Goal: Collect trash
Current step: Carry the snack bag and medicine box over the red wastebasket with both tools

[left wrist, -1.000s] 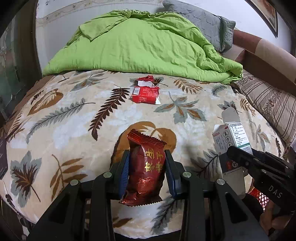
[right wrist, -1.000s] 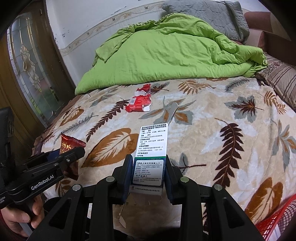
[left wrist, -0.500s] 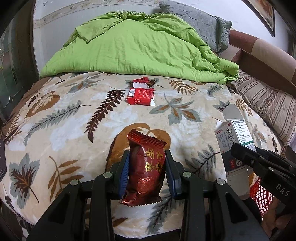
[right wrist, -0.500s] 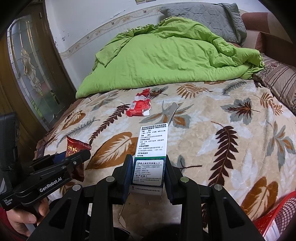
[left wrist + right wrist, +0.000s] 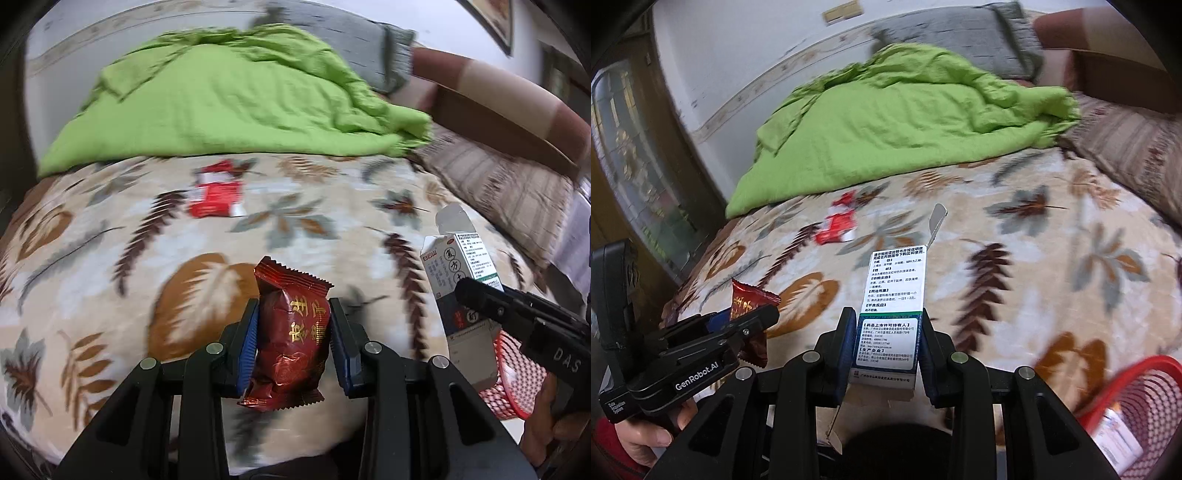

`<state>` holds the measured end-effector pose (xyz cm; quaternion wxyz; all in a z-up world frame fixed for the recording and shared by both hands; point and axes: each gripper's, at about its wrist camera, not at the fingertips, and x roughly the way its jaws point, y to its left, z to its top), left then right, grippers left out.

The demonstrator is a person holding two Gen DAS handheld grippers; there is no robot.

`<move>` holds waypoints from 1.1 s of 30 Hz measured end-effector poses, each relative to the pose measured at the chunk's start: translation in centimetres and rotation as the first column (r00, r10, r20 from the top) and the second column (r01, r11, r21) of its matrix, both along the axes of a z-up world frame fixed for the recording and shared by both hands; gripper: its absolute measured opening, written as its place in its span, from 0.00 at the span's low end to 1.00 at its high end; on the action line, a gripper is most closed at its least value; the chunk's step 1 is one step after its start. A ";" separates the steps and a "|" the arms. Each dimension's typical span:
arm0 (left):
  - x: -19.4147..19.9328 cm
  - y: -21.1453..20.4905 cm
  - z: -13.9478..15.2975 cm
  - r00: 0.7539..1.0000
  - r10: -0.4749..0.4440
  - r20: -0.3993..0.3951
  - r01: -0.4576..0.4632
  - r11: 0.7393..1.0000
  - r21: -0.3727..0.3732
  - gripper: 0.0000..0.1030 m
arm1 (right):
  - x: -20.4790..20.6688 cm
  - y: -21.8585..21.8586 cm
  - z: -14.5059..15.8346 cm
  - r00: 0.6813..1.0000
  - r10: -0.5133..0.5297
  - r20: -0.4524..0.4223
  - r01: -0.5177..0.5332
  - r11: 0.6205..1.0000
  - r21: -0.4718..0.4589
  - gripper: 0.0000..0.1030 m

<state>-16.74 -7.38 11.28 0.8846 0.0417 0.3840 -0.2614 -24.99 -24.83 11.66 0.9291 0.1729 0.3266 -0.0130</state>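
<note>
A: What is each hand carrying?

B: The left gripper (image 5: 292,345) pinches a dark red snack packet (image 5: 290,339) between its blue pads. The packet's long axis runs along the fingers, its crimped top edge pointing away from the camera, up over the bed (image 5: 110,258).

A: And the other?

B: The right gripper (image 5: 886,345) is clamped on a white medicine box (image 5: 892,306) by its two narrow sides. The box's long axis also follows the fingers, its printed face toward the camera, and its open flap sticks out at the far end.

A: Where are they relative to each other?

B: Side by side above the near edge of the leaf-patterned bedspread, apart from each other, neither item touching the bed.

A: Anything still lying there?

B: A red and white wrapper (image 5: 216,194), blurred, lies farther up the bed, just in front of the green quilt (image 5: 229,99).

A: A bin?

B: A red mesh basket (image 5: 1137,402) sits low on the right, beside the bed, with some packaging inside.
</note>
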 end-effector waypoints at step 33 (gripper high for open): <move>-13.6 -25.8 -1.6 0.793 -0.595 -0.132 0.604 0.796 0.036 0.33 | -21.5 -18.7 -2.2 0.860 -0.496 -0.118 0.507 0.858 0.085 0.33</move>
